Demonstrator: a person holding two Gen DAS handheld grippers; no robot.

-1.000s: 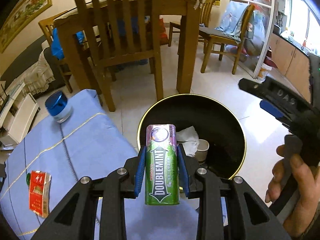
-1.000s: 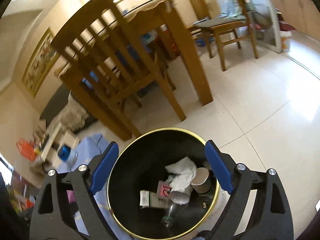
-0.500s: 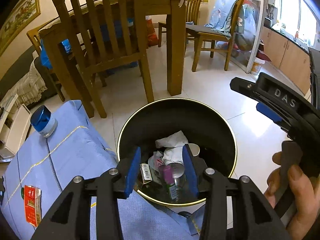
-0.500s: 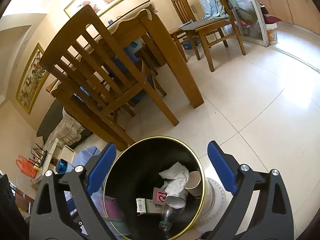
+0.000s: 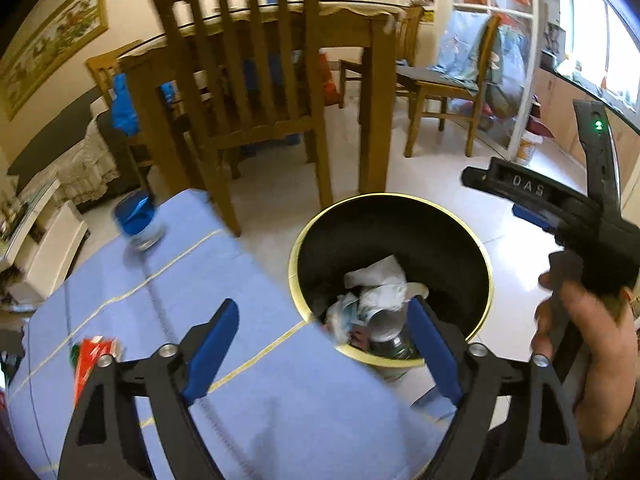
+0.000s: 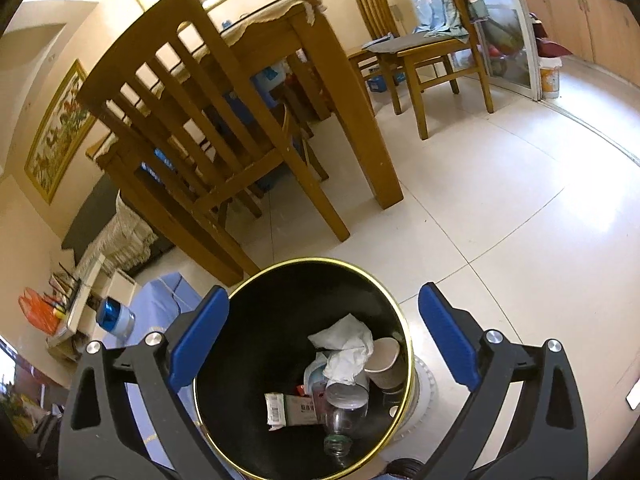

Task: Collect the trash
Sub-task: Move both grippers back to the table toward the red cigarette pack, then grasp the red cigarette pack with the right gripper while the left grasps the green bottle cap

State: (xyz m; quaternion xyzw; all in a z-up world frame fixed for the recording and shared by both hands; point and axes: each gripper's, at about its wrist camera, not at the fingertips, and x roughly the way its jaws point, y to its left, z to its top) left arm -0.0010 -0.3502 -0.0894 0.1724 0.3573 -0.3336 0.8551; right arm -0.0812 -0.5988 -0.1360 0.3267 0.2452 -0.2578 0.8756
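Left gripper (image 5: pixel 320 354) spread wide and empty over the near right part of the pale blue cloth-covered table (image 5: pixel 120 280); right gripper (image 6: pixel 324 340) likewise spread and empty, hovering above the black round bin with a gold rim (image 6: pixel 404 344) on the floor just right of the table. Collected rubbish already lying inside: crumpled white tissue (image 6: pixel 344 344), paper cup (image 6: pixel 384 362), clear plastic bottle (image 6: pixel 344 408). Still left on the cloth: a flat red packet (image 5: pixel 94 354) at the near left, and a blue-capped jar (image 5: pixel 138 220) at the far left.

Likely trouble, as a guess: a hasty swing leftwards catching the table edge or dragging the cloth; flat packet sliding away under the fingers instead of lifting; jar tipping or rolling if nudged sideways.

Left view smeared by motion, so packet print unreadable; packet partly behind the left finger; bin's near wall and bottom layer hidden under the heap; hard to say whether the jar counts as rubbish.
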